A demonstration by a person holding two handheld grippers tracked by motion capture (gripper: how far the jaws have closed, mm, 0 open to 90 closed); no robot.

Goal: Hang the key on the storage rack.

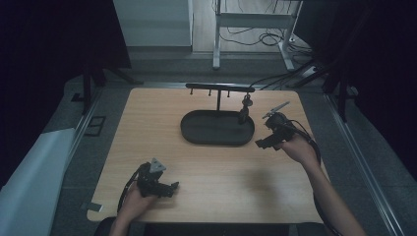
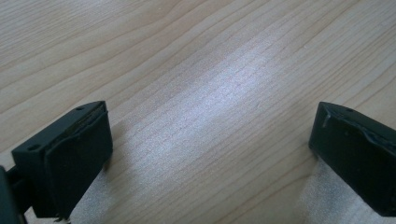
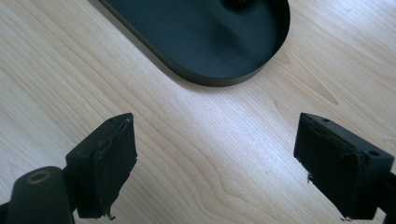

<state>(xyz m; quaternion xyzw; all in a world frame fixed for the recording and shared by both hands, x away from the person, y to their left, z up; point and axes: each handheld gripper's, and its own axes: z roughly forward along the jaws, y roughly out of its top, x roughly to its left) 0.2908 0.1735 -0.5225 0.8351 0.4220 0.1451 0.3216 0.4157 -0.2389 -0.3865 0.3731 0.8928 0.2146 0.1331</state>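
On the wooden table (image 1: 147, 128) stands a black oval tray (image 1: 196, 133) with a post and a crossbar (image 1: 220, 87) above it; a small dark item (image 1: 244, 109) hangs from the bar's right end. My right gripper (image 1: 259, 143) hovers just right of the tray, jaws wide apart with only bare wood between them (image 3: 215, 154); the tray's end (image 3: 210, 46) lies ahead. My left gripper (image 1: 173, 187) rests near the front edge, open, with bare wood between its pads (image 2: 210, 154).
The table's front edge (image 1: 196, 221) runs close under the left hand. A white sheet (image 1: 29, 177) lies on the floor at left. Cables and a metal frame (image 1: 255, 22) stand beyond the far edge.
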